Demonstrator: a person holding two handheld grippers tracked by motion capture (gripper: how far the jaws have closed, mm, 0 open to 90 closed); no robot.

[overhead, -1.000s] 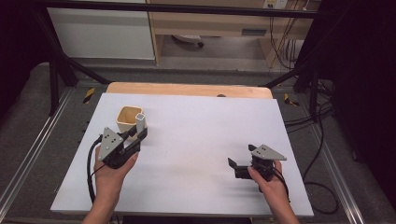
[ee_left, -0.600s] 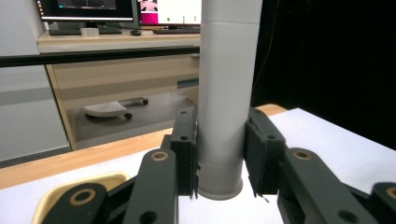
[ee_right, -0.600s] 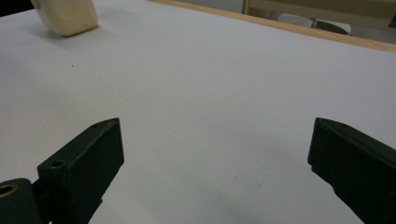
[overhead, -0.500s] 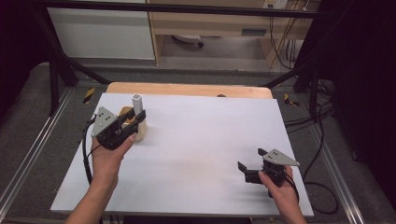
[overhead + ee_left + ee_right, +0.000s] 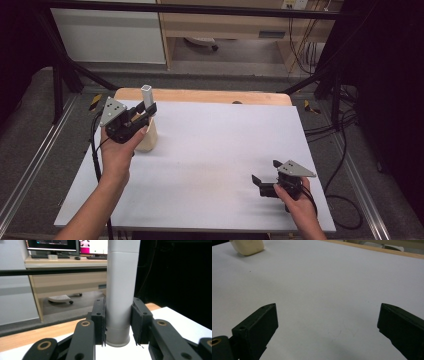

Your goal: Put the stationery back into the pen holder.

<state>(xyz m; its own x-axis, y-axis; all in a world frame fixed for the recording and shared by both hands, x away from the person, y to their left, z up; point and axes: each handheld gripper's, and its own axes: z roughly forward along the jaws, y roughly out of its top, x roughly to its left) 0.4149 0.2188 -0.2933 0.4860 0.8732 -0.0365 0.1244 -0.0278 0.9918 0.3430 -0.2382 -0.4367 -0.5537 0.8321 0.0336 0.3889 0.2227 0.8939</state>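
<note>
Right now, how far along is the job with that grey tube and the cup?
Done: the left gripper has its jaws closed on the grey tube, upright and raised above the cream cup.
In hand: carrying the tube, held up over the table.
Left: setting it down somewhere, probably. The right gripper waits low over the table, jaws wide open.

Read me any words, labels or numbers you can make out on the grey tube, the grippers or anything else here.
No text can be read.
Grey tube, clamped in the left gripper: plain, no print.
Cream cup: no label showing.
Right gripper: no marking visible.
Monitors behind: lit screens, too blurred to read.
</note>
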